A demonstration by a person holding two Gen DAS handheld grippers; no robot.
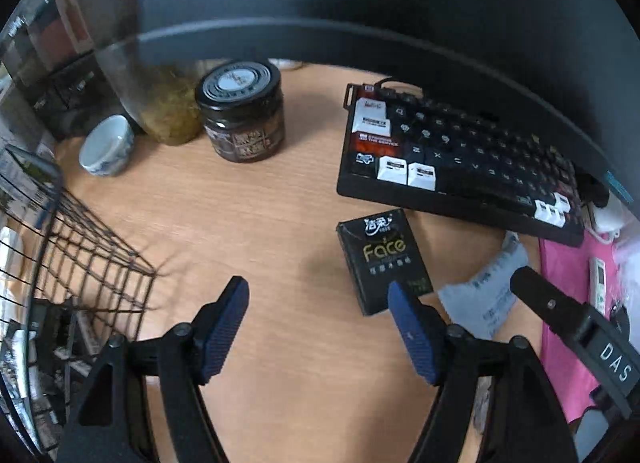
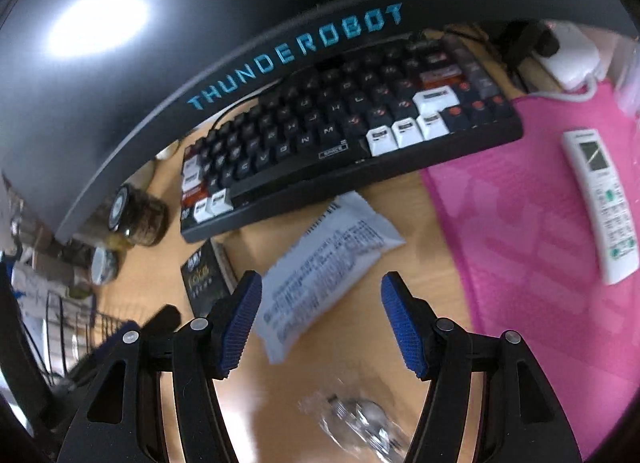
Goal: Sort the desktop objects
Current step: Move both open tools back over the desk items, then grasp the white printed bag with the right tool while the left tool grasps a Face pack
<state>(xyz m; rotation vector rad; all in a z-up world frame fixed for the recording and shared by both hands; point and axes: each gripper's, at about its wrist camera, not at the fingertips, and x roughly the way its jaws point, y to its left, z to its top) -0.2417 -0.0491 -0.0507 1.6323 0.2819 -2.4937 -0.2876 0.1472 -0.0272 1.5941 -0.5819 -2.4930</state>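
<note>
Your left gripper (image 1: 318, 327) and right gripper (image 2: 320, 319) gape wide, both empty; in front of the keyboard (image 2: 352, 143) lie the tissue pack (image 1: 384, 259) and, probably, a wipes sachet (image 2: 324, 263).

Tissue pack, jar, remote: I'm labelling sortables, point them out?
tissue pack (image 1: 382, 259), left wrist view, printed top face
jar (image 1: 242, 113), left wrist view, black lid
remote (image 2: 600, 203), right wrist view, button area

Black keyboard (image 2: 352, 131) far on wooden desk (image 1: 248, 223), under monitor (image 2: 224, 31); pink mat (image 2: 532, 247) at right.
</note>
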